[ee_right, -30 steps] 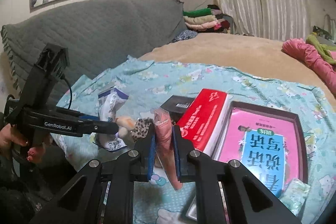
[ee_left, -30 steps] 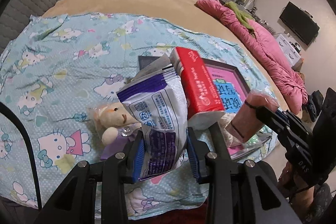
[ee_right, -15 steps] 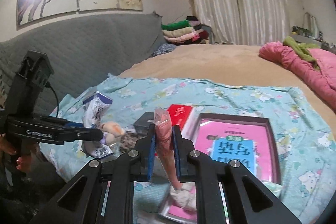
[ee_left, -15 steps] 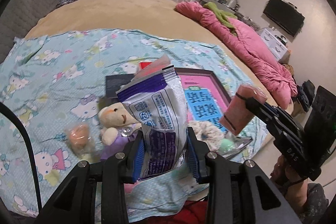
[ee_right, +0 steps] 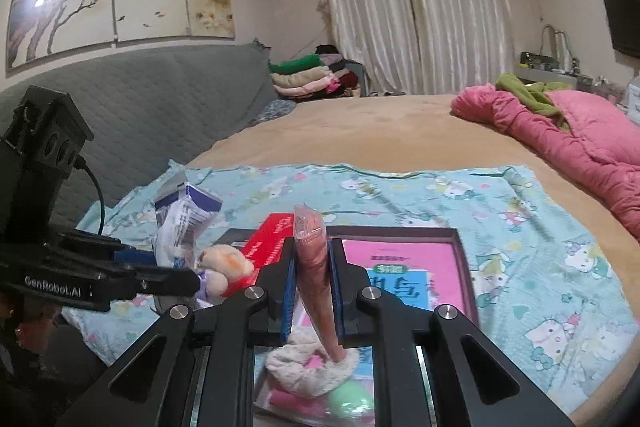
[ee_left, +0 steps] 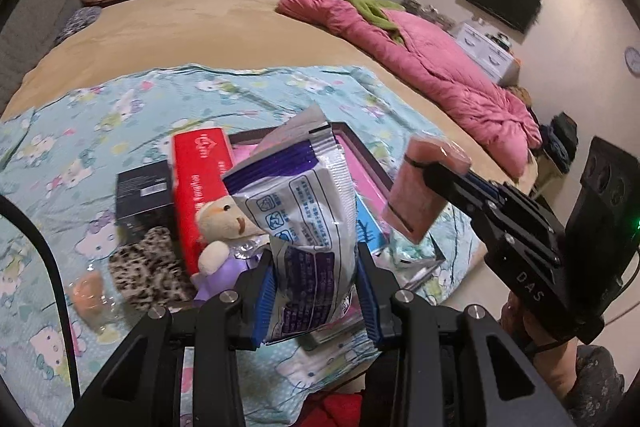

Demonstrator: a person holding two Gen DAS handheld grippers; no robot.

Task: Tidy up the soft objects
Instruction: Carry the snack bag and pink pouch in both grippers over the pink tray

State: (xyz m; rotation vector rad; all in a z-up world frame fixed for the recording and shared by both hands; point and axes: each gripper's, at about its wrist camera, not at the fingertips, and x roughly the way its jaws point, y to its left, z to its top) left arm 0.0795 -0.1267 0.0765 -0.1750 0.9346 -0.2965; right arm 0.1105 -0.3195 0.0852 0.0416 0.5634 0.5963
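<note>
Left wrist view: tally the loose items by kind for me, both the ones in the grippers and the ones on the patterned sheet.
Sealed packets held in grippers: 2, white-purple packet, pink packet
Boxes: 3, red box, black box, framed pink box
Plush toys: 1, bear
Leopard-print fabric pieces: 1
Total: 7

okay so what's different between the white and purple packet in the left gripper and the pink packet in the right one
The white and purple packet is wide and printed with text and symbols; the pink packet is narrower and plain, with a clear wrapper. The left gripper stands wider around its puffy packet; the right gripper is nearly closed on its thin one. Both are soft sealed packs held upright above the patterned blanket.
</note>
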